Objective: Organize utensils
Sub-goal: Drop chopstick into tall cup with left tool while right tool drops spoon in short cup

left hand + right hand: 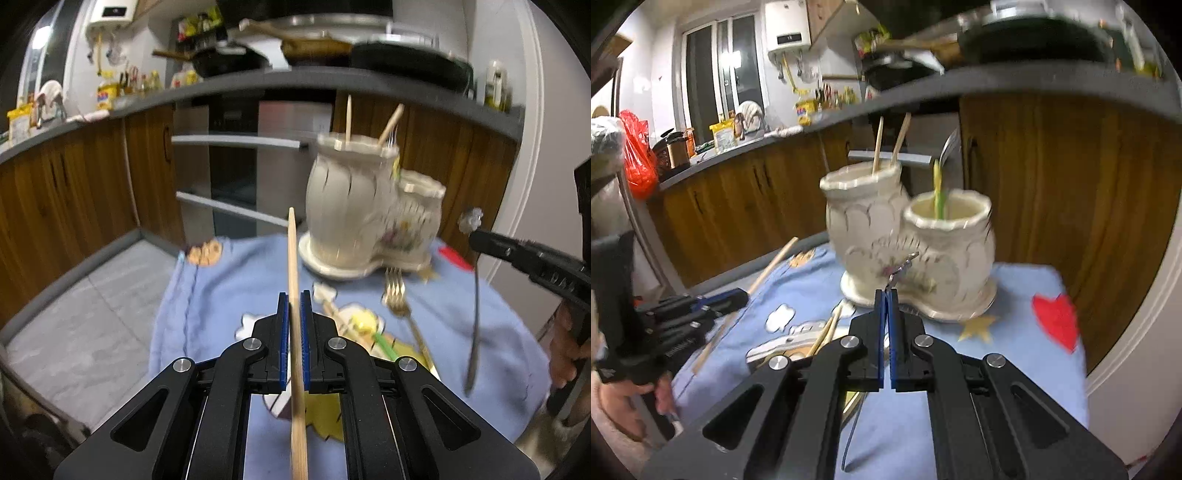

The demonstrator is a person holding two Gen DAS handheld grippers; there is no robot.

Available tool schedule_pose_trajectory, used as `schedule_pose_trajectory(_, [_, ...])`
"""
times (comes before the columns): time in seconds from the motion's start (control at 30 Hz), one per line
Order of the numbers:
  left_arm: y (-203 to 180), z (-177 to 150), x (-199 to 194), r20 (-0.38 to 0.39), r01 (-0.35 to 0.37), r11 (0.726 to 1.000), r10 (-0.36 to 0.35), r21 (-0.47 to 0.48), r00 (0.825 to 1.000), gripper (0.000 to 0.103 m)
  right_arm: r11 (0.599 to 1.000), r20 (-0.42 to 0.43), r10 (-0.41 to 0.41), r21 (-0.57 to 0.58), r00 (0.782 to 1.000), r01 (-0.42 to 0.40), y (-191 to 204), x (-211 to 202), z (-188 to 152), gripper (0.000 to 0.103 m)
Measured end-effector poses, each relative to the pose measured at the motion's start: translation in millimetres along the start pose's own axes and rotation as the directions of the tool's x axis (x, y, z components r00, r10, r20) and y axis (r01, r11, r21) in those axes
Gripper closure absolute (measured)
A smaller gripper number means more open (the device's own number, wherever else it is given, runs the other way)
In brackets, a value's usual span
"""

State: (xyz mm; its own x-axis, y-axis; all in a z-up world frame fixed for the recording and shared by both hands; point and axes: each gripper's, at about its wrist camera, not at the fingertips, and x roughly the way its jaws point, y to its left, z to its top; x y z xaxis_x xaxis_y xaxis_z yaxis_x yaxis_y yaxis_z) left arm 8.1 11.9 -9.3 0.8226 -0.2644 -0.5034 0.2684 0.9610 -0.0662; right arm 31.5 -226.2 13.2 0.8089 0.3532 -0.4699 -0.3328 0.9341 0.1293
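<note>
My left gripper [294, 295] is shut on a long wooden chopstick [293, 258] that points up and forward toward the cream ceramic double-pot holder [354, 206]. My right gripper [886, 293] is shut on a thin metal utensil [903, 266]; its ornate end sticks out past the tips and the rest hangs below. In the left wrist view the right gripper [474, 236] carries that utensil [475, 314] to the right of the holder. The tall pot [864, 206] holds two chopsticks; the short pot [949, 221] holds a green utensil and a metal one. The left gripper [742, 293] is at the left.
A gold fork [399, 295] and loose chopsticks [827, 328] lie on the blue cartoon-print cloth [1015, 369] in front of the holder. Wooden cabinets and an oven [236, 155] stand behind the table. Grey floor [92, 314] lies to the left. A hand [624, 398] grips the left tool.
</note>
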Motion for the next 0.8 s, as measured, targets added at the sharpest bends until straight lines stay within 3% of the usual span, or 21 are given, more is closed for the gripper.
schedule_pose_trajectory(0.17, [-3, 23, -19, 0.138, 0.041, 0.999, -0.038, -0.018, 0.99, 0.097, 0.997, 0.126, -0.059, -0.04, 0.99, 0.064, 2, -14, 12, 0.102])
schedule_pose_trajectory(0.33, [1, 44, -23, 0.244, 0.119, 0.991, -0.1, -0.067, 0.965, 0.097, 0.981, 0.265, -0.14, -0.092, 0.954, 0.169, 7, -26, 35, 0.102])
schedule_pose_trajectory(0.53, [-4, 78, -11, 0.325, 0.136, 0.99, -0.113, -0.048, 0.939, 0.097, 0.973, 0.356, -0.166, -0.095, 0.92, 0.213, 3, -23, 65, 0.102])
schedule_pose_trajectory(0.8, [-13, 131, 23, 0.441, 0.26, 0.964, -0.212, -0.051, 0.872, 0.097, 0.977, 0.456, -0.184, -0.012, 0.871, 0.212, -24, -15, 105, 0.102])
